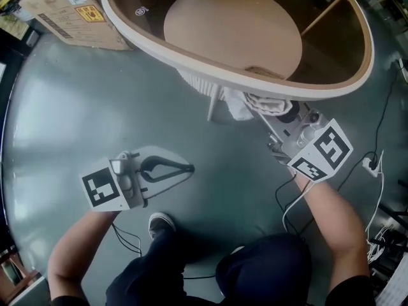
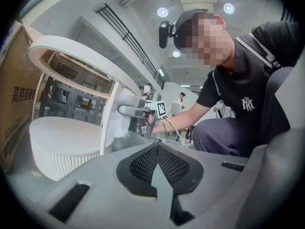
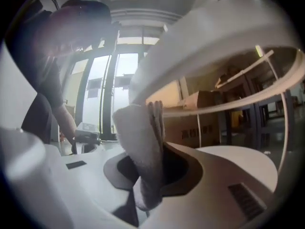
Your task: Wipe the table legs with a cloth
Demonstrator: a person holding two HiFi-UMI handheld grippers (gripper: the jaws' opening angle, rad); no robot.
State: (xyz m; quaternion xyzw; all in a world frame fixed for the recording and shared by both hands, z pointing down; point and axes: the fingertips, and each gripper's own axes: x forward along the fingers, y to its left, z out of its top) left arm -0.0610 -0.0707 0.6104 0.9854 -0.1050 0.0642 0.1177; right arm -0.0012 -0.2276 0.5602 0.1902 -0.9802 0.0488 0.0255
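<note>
Head view: table fills 12 o'clock, its rim (image 1: pixel 153 46) curving over the grey floor (image 1: pixel 76 107). Cardboard box (image 1: pixel 70 8) at 11 o'clock.

Right gripper (image 1: pixel 266 112) comes in from 3 o'clock, jaws clamped on the white cloth (image 1: pixel 250 103). Its own view confirms this: the folded cloth (image 3: pixel 143 147) stands pinched between the jaws, under the rim. The cloth sits just beside the near white table leg (image 1: pixel 213 104), at its 3 o'clock side. We cannot tell whether cloth and leg are actually touching.

Left gripper (image 1: pixel 185 168) hangs low at 8 o'clock, well apart from the table. Its jaws are closed together with nothing in them.

Progress, as we judge it: wiping of this near leg is either starting or under way. Nothing shows whether any leg is already clean, since no dust or streaks are visible.

Hard to read:
- The leg's top is hidden under the rim.
- The right fingertips are buried in cloth.
- The other legs show only as thin posts in the gripper views (image 3: pixel 286 113).
- The far side of the table is cut off.
</note>
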